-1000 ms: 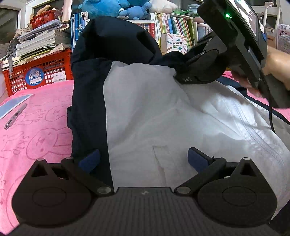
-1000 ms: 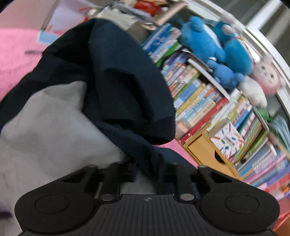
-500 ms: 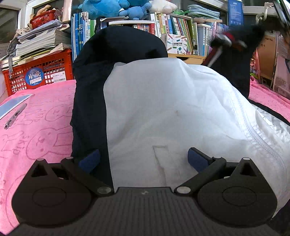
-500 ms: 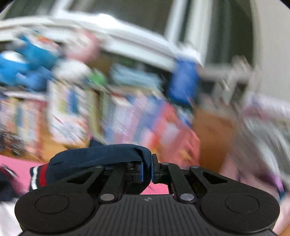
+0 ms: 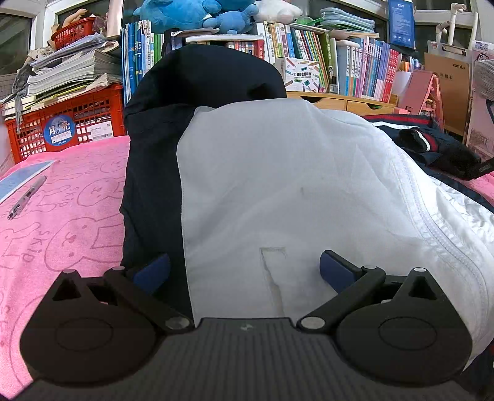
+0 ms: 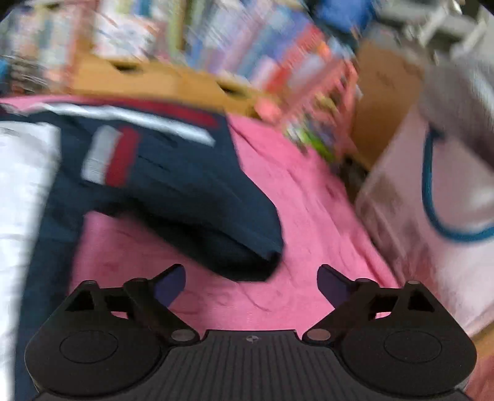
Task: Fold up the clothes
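A navy and white jacket (image 5: 278, 185) lies on the pink blanket (image 5: 61, 216), its dark hood standing up at the back. My left gripper (image 5: 244, 268) rests open at the jacket's near hem, fingers wide apart over the white panel and the navy side strip. In the blurred right wrist view, a navy sleeve (image 6: 191, 191) with a red and white striped cuff lies spread on the pink blanket (image 6: 308, 200). My right gripper (image 6: 251, 283) is open just short of the sleeve's near end, holding nothing. The same sleeve (image 5: 432, 145) shows at the right of the left wrist view.
A red crate (image 5: 68, 126) stacked with papers stands at the back left. Books (image 5: 355, 71) and blue plush toys (image 5: 197, 15) line the back. A pen (image 5: 26, 197) and a card lie on the blanket at left. A pale bag with a blue cord (image 6: 432, 191) sits right.
The right gripper, shut on the sleeve a moment ago, carried it off the jacket to the right, laid it on the blanket and opened. The left gripper stayed put.
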`<act>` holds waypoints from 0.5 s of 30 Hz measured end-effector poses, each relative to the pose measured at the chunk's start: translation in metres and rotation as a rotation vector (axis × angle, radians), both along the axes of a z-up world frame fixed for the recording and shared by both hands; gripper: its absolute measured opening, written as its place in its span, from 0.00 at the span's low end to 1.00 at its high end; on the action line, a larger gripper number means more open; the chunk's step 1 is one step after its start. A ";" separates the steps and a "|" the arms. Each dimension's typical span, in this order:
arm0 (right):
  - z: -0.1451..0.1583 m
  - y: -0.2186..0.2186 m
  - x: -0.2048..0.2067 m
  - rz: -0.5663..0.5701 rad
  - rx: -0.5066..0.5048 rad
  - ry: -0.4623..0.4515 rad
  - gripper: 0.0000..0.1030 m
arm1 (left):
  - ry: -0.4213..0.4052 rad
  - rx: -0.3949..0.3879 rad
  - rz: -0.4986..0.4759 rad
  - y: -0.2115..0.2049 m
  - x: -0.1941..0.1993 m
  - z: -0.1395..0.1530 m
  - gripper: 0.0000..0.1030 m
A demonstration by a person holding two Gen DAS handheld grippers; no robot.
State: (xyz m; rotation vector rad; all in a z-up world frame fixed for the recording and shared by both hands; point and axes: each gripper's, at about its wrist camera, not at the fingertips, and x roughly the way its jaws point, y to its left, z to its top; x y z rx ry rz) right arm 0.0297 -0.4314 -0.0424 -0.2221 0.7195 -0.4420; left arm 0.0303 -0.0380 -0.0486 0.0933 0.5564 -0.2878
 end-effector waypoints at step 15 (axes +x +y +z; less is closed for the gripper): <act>0.027 -0.008 0.087 0.092 0.373 -0.152 0.26 | -0.001 -0.002 0.004 -0.001 -0.001 0.000 1.00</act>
